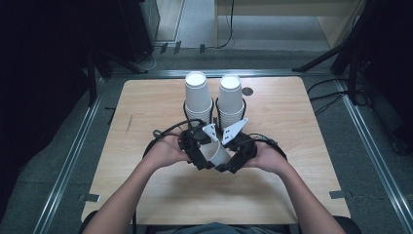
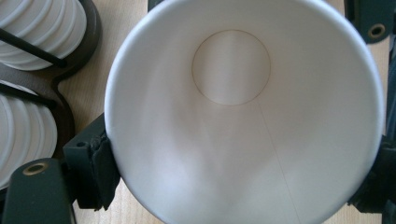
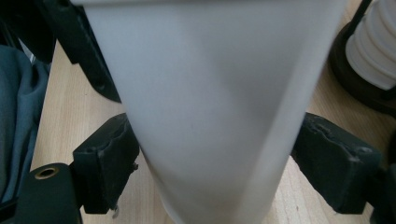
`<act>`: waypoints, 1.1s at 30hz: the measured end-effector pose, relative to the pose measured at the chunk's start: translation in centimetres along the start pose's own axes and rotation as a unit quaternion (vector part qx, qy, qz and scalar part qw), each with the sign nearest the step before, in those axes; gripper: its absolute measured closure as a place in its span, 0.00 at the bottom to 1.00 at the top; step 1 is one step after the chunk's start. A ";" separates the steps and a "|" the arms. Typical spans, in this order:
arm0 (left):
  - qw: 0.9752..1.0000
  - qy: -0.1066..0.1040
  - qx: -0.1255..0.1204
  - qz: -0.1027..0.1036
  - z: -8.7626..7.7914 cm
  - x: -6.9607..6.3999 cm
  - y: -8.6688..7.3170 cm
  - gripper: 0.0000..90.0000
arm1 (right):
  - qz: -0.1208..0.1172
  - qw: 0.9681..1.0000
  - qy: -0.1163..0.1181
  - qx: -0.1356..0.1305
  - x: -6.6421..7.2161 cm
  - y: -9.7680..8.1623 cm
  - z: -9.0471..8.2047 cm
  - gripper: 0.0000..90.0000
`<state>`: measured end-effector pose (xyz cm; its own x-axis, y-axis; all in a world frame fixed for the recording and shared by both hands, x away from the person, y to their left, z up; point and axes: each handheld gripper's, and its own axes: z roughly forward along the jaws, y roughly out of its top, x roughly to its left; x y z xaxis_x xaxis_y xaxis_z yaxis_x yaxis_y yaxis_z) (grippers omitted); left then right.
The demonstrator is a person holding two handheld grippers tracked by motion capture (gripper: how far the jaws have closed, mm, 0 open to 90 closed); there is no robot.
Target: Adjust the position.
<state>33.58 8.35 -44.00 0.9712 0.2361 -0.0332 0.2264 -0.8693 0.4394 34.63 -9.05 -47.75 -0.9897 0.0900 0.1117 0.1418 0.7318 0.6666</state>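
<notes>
**Cup in a two-gripper handoff — crush/drop risk**

Risks, my read:
- Both grippers on one thin paper cup (image 1: 215,152). If the hands pull apart or twist out of sync, the wall buckles or the rim goes oval.
- R gripper (image 1: 233,157) sits low on the taper. Cup narrows toward the base, so a loose pinch could let it slide out.
- If L gripper (image 1: 200,155) lets go before R has a firm hold, cup drops on the table (image 1: 146,97).
- Stacks (image 1: 198,100) are just behind. A swing fwd could clip them or the black holder (image 3: 348,81).

Where things are:
- Cup is off the table, between the two hands, near front-centre, in front of the 2 stacks.
- L gripper view: looking straight into the cup mouth. L pads (image 2: 100,168) press the wall at the rim on both sides, so L is clamped on the cup.
- R gripper view: cup body runs between the jaws. Both R pads (image 3: 109,156) look to touch the wall near the narrow end. Reads as gripping, light contact; how firm, can't tell.
</notes>
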 end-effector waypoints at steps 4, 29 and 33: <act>1.000 0.001 -0.009 -0.001 0.0 0.1 -0.2 0.11 | -0.006 1.000 -0.003 0.003 0.1 0.1 0.0 0.23; 0.987 -0.032 -0.143 -0.061 -1.8 1.8 -3.0 0.00 | 0.007 0.999 -0.027 -0.039 -0.4 -0.7 -2.4 0.23; 0.983 -0.036 -0.168 -0.068 -2.0 1.8 -3.4 0.00 | 0.013 0.998 -0.026 -0.049 -0.4 -0.8 -2.8 0.23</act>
<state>34.37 12.59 -43.74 0.9390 0.2988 -0.1705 0.3291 -0.6358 0.6982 34.99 -11.58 -46.28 -0.9852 0.1440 0.0932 0.1658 0.6594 0.7333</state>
